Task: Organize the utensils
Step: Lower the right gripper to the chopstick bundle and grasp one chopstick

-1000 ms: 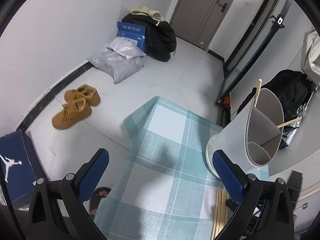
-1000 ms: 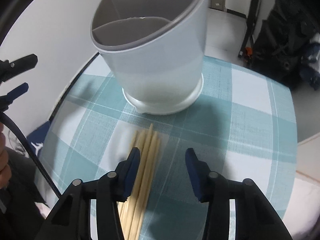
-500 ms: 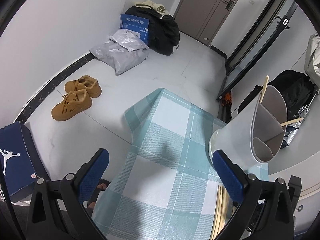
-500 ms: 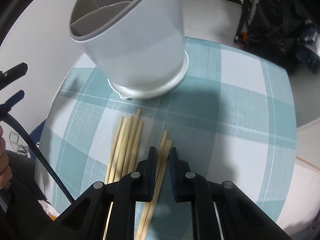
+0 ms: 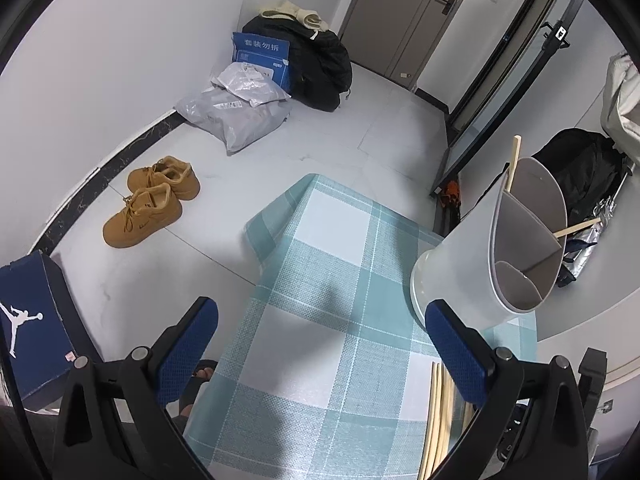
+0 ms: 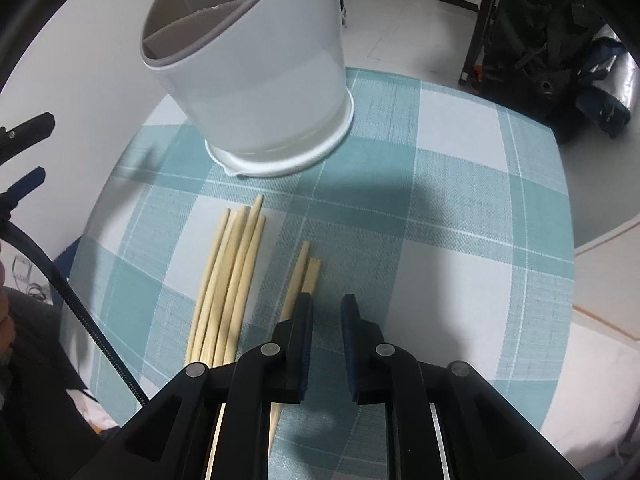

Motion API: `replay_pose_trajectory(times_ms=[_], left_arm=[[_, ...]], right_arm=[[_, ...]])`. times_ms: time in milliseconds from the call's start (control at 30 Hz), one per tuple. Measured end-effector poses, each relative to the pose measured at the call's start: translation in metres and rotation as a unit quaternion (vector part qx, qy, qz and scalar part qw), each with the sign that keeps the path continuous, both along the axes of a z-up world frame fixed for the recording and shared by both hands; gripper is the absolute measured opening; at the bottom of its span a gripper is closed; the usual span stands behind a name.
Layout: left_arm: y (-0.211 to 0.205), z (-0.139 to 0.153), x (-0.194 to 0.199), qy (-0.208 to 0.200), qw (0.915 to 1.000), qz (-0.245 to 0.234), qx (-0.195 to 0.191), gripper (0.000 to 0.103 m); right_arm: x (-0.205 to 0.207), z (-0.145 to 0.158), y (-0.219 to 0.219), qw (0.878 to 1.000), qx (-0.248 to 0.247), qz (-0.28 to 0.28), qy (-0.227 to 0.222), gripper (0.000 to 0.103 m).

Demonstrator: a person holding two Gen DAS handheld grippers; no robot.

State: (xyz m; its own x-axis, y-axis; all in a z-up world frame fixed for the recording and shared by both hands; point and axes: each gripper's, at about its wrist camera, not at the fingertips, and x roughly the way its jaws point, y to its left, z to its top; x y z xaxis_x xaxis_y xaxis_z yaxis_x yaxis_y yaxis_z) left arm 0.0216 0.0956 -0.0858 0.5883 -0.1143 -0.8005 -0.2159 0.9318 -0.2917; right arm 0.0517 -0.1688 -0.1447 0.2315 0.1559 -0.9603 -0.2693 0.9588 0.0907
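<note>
A white and grey divided utensil holder (image 6: 260, 80) stands on the checked tablecloth (image 6: 460, 220). Two chopsticks (image 5: 514, 160) lean inside the holder (image 5: 472, 276). Several wooden chopsticks (image 6: 232, 280) lie bundled in front of it. A separate pair of chopsticks (image 6: 305, 266) lies just right of the bundle and runs under the left finger of my right gripper (image 6: 326, 300). That gripper points down, its jaws are opening, and the narrow gap between them holds nothing. My left gripper (image 5: 320, 312) hovers wide open over the cloth's left part, left of the holder, holding nothing.
The tablecloth (image 5: 320, 280) ends at a corner toward the floor. On the floor are tan shoes (image 5: 152, 200), a blue shoe box (image 5: 32, 320), grey parcels (image 5: 236, 116) and black bags (image 5: 320, 68). A black backpack (image 6: 540, 48) sits beyond the table's right side.
The right gripper's jaws narrowed from wide apart and dragged two chopsticks right of the bundle. They have since parted slightly, with that pair left of them. The left gripper has stayed put.
</note>
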Motion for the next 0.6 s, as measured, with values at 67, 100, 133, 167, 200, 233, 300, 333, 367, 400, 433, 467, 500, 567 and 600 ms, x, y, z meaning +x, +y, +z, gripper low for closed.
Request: replay_pose_trajectory(times_ms=[67, 100, 133, 167, 200, 233, 300, 333, 367, 400, 433, 467, 500, 567, 600], left_arm=[[0.0, 0.0, 0.0, 0.0, 1.0, 0.0, 0.002, 0.102], [0.0, -0.001, 0.0, 0.001, 1.0, 0.0, 0.003, 0.102], [0.0, -0.001, 0.0, 0.004, 1.0, -0.001, 0.003, 0.102], [0.0, -0.002, 0.001, 0.007, 1.0, -0.005, 0.001, 0.102], [-0.001, -0.003, 0.001, 0.009, 0.9999, -0.006, -0.001, 0.102], [-0.001, -0.004, 0.001, 0.01, 0.9999, -0.005, 0.0, 0.102], [-0.001, -0.005, 0.001, 0.012, 0.9999, 0.003, 0.011, 0.102], [-0.001, -0.006, 0.0, 0.012, 0.9998, 0.005, 0.014, 0.102], [-0.001, -0.007, 0.001, 0.013, 0.9998, 0.005, 0.016, 0.102], [-0.001, -0.008, 0.001, 0.015, 0.9998, 0.004, 0.016, 0.102], [-0.002, -0.009, 0.001, 0.017, 0.9997, 0.002, 0.016, 0.102], [-0.002, -0.01, 0.002, 0.019, 0.9997, 0.001, 0.018, 0.102], [-0.002, -0.011, 0.002, 0.021, 0.9996, 0.002, 0.021, 0.102], [-0.005, -0.012, 0.002, 0.024, 0.9993, 0.002, 0.028, 0.102], [-0.006, -0.013, 0.003, 0.026, 0.9992, 0.0, 0.03, 0.102]], right_arm=[[0.002, 0.0, 0.001, 1.0, 0.005, 0.0, 0.001, 0.015], [-0.001, 0.001, 0.003, 1.0, 0.007, 0.003, 0.0, 0.015], [-0.003, 0.001, 0.004, 1.0, 0.004, 0.007, -0.001, 0.015], [-0.003, 0.001, 0.007, 1.0, 0.003, 0.012, -0.003, 0.015], [0.0, -0.001, 0.009, 1.0, -0.003, 0.016, -0.001, 0.015], [0.0, -0.001, 0.011, 1.0, -0.008, 0.019, -0.003, 0.015], [-0.002, -0.002, 0.014, 1.0, -0.022, 0.021, -0.008, 0.013], [-0.002, -0.003, 0.016, 0.999, -0.028, 0.022, -0.009, 0.013], [-0.001, -0.006, 0.021, 0.999, -0.035, 0.022, -0.011, 0.013], [0.0, -0.008, 0.025, 0.999, -0.04, 0.023, -0.014, 0.013], [-0.002, -0.008, 0.027, 0.998, -0.045, 0.026, -0.018, 0.014], [-0.002, -0.008, 0.03, 0.998, -0.05, 0.031, -0.025, 0.014], [-0.005, -0.007, 0.033, 0.998, -0.052, 0.033, -0.029, 0.015], [-0.005, -0.007, 0.035, 0.998, -0.047, 0.033, -0.038, 0.016], [-0.003, -0.007, 0.035, 0.998, -0.044, 0.027, -0.04, 0.013]])
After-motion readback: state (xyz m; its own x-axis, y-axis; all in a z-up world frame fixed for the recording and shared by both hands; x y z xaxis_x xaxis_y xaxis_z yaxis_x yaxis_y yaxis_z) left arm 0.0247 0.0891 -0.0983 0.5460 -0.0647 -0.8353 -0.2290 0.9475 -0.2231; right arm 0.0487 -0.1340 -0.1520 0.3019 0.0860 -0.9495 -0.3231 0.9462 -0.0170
